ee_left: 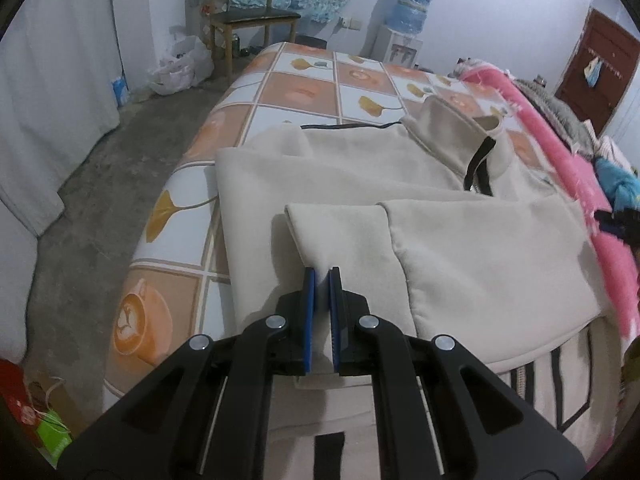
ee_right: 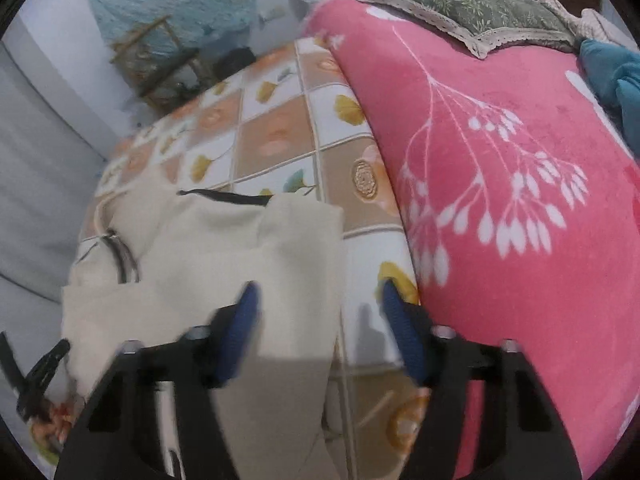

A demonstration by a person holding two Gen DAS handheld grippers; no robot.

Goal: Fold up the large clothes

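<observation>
A cream fleece jacket point(ee_left: 360, 184) with a black zipper lies partly folded on the patterned bed sheet point(ee_left: 296, 92). My left gripper point(ee_left: 323, 276) is shut on the cuff end of a sleeve point(ee_left: 340, 232) that is folded across the jacket's body. In the right wrist view the same jacket point(ee_right: 224, 248) lies at lower left. My right gripper point(ee_right: 318, 300) is open and empty, with its left finger over the jacket's edge and its right finger over the sheet point(ee_right: 276, 144), beside the pink blanket.
A pink flowered blanket point(ee_right: 520, 184) is heaped along the bed's right side, with a green pillow point(ee_right: 480, 8) and blue clothes point(ee_right: 612, 80) beyond. A wooden chair point(ee_left: 248, 12), a water dispenser point(ee_left: 404, 20) and plastic bags point(ee_left: 180, 68) stand on the concrete floor point(ee_left: 100, 184).
</observation>
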